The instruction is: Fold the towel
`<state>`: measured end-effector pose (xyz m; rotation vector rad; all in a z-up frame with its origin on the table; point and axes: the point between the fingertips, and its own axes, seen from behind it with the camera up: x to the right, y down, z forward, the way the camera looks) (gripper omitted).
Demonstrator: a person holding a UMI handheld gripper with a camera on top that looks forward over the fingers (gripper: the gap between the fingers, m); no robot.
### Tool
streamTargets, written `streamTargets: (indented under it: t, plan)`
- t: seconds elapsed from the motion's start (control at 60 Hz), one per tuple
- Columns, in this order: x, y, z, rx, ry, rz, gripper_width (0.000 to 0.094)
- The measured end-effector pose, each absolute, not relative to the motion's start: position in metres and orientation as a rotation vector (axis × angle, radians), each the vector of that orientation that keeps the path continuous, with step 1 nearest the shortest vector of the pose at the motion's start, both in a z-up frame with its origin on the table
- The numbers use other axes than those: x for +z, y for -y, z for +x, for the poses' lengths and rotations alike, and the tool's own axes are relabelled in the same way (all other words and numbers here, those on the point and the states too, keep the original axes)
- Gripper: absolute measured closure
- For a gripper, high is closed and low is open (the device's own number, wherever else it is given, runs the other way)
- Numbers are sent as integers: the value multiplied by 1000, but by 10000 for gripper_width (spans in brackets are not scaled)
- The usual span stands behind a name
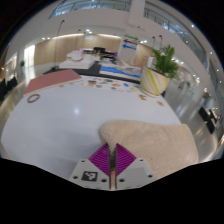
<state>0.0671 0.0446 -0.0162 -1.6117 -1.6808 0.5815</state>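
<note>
A beige towel [150,140] lies on the white round table [50,120], just ahead and to the right of my gripper. My gripper [113,160] is low over the table at the towel's near left edge. Its two purple pads [101,158] are pressed together with a thin beige strip of towel pinched between them. The rest of the towel spreads flat beyond the fingers.
A potted green plant [160,66] in a yellow pot stands at the far right of the table. Papers and a book [120,72] lie at the far edge, and a pink mat [55,80] at the far left. Small coloured dots line the table's rim.
</note>
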Motion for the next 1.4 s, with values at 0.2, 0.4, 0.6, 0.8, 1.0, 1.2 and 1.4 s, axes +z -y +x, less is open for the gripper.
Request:
streamTargets:
  t: [0.2,0.4,0.6,0.8,1.0,1.2,1.4]
  plan:
    - [6,-50,65,683,1646,-1761,925]
    - [119,-137,60,808,1515,-1722,924]
    - [115,-281,76,652,1473,-1673,913]
    - [39,-341,89,569,1587,-1621,520]
    - [108,-361,145,609,1485,-1662,88]
    - [211,-344,277,642,1490,-1738,86]
    - [231,-325,372,608,1530,-1757,85]
